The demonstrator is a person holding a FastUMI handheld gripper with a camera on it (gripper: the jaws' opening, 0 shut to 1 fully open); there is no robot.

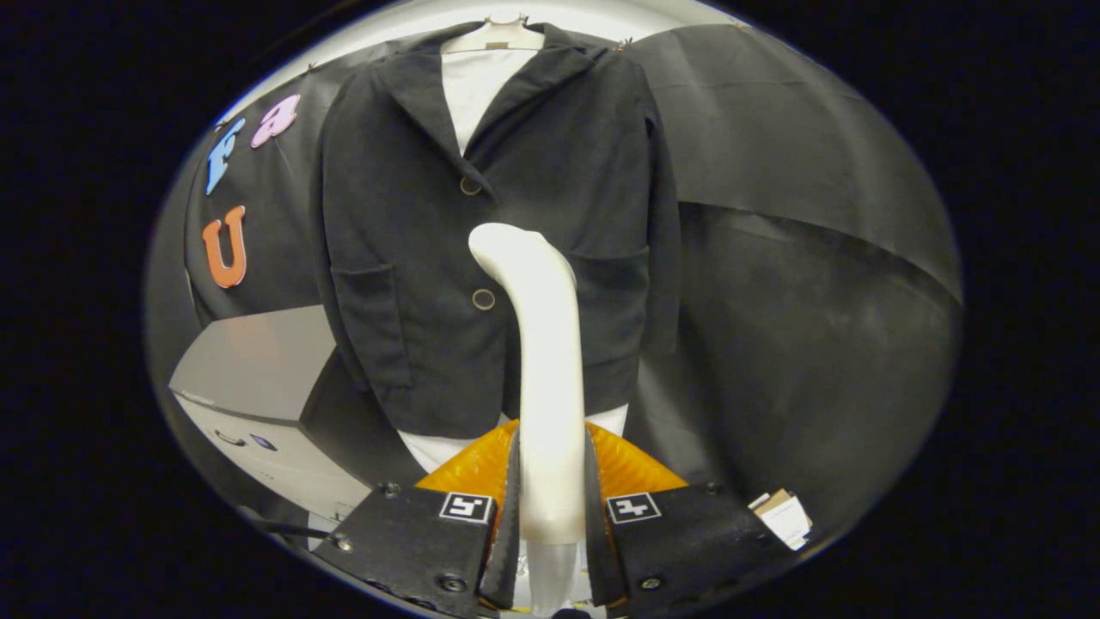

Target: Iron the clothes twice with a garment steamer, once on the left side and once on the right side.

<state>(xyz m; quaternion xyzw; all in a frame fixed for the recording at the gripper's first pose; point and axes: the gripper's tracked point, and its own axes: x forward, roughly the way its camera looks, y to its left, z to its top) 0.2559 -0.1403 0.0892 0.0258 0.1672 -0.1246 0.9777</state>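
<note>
Gripper view: the gripper [551, 481] is clamped on the white handle of a garment steamer [541, 361], both fingers pressing against its sides. The steamer rises straight up from between the fingers and curves at its top toward the left, where its rounded head sits in front of the clothing.

Just beyond the steamer hangs a dark jacket [412, 258] on a hanger [498, 34], facing the gripper. The steamer head lies over the jacket's middle front, close to the button line, between the upper button [470, 185] and the lower button [483, 299]; whether the head touches the cloth cannot be told. A patch pocket [365, 318] shows to the left of the steamer, and another pocket [614, 292] just to its right. A white shirt [474, 82] shows inside the jacket's open collar, and its hem hangs out below the jacket, just ahead of the fingers.

Left of the fingers, and beyond them, stands a grey cabinet [258, 370]. Right of the fingers, close by, lies a small card tag [784, 516]
</note>
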